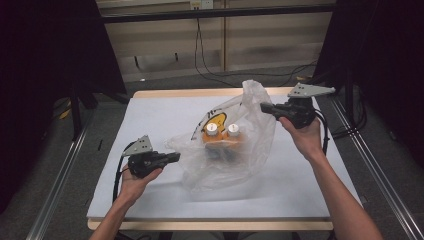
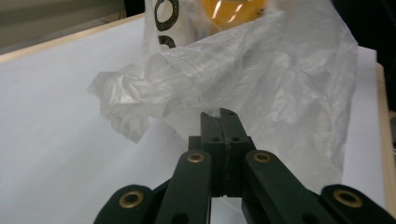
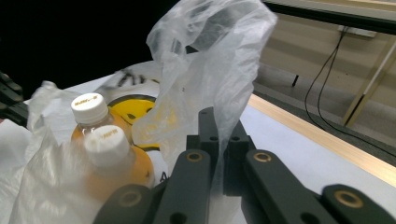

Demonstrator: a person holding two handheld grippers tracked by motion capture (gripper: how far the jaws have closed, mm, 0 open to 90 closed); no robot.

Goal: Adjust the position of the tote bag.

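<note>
Plastic bag (image 1: 235,150) edges pinched by both tongs, mid-table (image 1: 165,112)

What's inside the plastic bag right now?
Two orange bottles with white caps stand inside the plastic bag. Their lower parts and the bag's bottom blur behind crumpled film, so anything else stays hidden.

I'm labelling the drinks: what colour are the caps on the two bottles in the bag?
White, both bottle caps; clearest in the right gripper view.

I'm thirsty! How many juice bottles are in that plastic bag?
2. Both orange bottles stand side by side inside the plastic bag at mid-table: the left bottle and the right bottle. The crumpled bag could hide more.
</note>
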